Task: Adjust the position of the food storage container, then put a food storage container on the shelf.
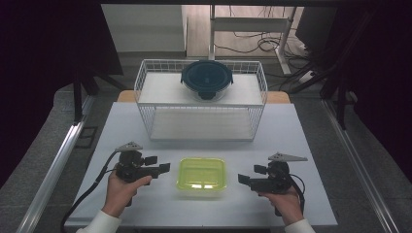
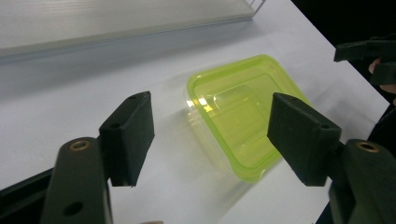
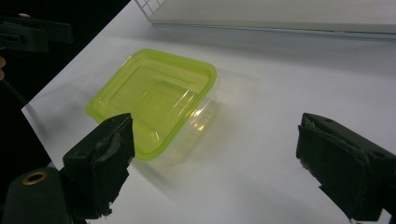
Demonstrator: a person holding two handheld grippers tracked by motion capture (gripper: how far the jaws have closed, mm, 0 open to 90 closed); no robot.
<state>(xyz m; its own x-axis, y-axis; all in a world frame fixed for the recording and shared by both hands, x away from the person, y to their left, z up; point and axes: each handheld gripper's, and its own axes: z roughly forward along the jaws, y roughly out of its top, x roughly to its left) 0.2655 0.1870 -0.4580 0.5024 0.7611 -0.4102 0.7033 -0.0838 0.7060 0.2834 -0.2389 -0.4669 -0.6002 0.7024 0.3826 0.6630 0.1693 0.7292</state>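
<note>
A clear rectangular container with a yellow-green lid (image 1: 201,175) lies flat near the table's front edge, between both hands. My left gripper (image 1: 158,163) sits just left of it, jaws open and pointing at it, holding nothing. My right gripper (image 1: 251,174) mirrors it on the right side, also open and empty. In the left gripper view the container (image 2: 238,107) lies just beyond the open left gripper (image 2: 210,135). In the right gripper view the container (image 3: 154,98) lies ahead and to the left of the open right gripper (image 3: 215,163). Neither gripper touches it.
A white wire rack (image 1: 145,92) stands at the back of the white table (image 1: 291,141). A round container with a dark lid (image 1: 207,77) sits on its upper shelf. The lower shelf (image 1: 201,124) is bare. Dark floor and cables lie beyond the table.
</note>
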